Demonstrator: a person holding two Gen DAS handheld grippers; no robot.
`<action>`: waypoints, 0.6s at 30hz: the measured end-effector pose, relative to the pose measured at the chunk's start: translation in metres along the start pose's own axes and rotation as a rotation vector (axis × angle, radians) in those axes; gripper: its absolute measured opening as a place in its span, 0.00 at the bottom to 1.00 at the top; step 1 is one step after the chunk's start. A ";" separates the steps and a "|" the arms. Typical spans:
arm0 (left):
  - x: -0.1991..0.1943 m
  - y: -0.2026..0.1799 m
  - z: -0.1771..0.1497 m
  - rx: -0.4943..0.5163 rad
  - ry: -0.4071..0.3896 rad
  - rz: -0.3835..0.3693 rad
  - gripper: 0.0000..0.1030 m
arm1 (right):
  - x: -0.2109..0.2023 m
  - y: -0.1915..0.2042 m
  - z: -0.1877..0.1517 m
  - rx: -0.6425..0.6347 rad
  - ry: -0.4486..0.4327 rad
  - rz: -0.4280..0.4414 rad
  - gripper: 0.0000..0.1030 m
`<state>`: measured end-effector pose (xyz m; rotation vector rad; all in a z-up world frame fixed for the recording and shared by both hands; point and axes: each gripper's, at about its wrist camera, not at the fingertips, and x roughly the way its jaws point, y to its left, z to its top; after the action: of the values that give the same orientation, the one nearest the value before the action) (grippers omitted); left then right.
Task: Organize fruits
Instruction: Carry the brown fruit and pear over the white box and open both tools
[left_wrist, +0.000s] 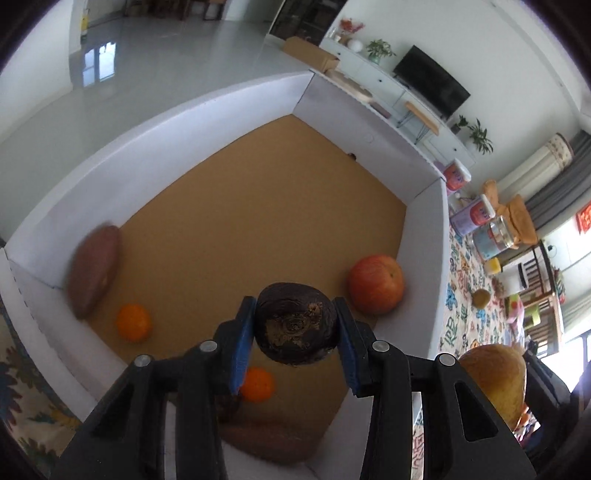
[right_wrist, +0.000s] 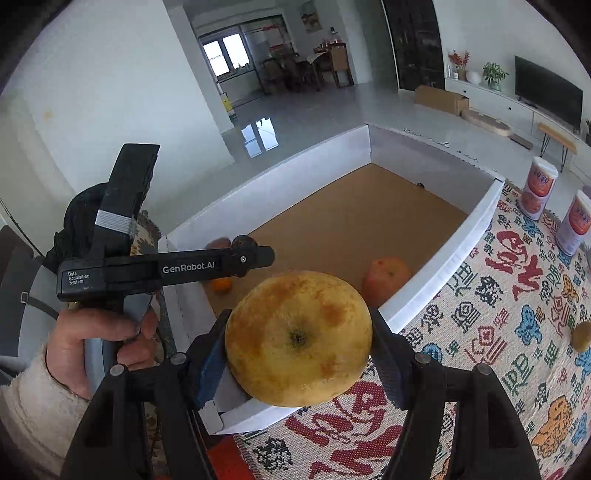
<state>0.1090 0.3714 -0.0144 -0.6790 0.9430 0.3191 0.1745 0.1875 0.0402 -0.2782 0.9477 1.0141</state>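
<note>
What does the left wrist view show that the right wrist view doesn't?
Left wrist only: a sweet potato by the tray wall and a second orange.
Right wrist only: the person's hand on the left gripper.
Both: the dark fruit in the left gripper, the pear in the right gripper, and the apple.

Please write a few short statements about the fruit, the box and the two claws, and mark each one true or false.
1. The left claw grips a dark round fruit. True.
2. The right claw is empty. False: it grips a yellow pear.
3. A red apple lies in the white box. True.
4. The box holds a banana. False: none shows there.
5. Two oranges lie in the box. True.
</note>
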 end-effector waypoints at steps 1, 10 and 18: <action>0.005 0.005 -0.001 -0.012 0.011 0.009 0.41 | 0.014 0.008 0.002 -0.029 0.028 -0.012 0.67; 0.022 0.018 -0.008 -0.039 0.040 0.070 0.45 | 0.092 0.027 -0.007 -0.182 0.178 -0.136 0.67; -0.011 0.001 -0.011 0.047 -0.105 0.134 0.74 | 0.064 0.012 -0.014 -0.134 0.081 -0.117 0.77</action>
<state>0.0948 0.3655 -0.0103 -0.5522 0.8950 0.4460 0.1685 0.2236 -0.0154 -0.4846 0.9268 0.9660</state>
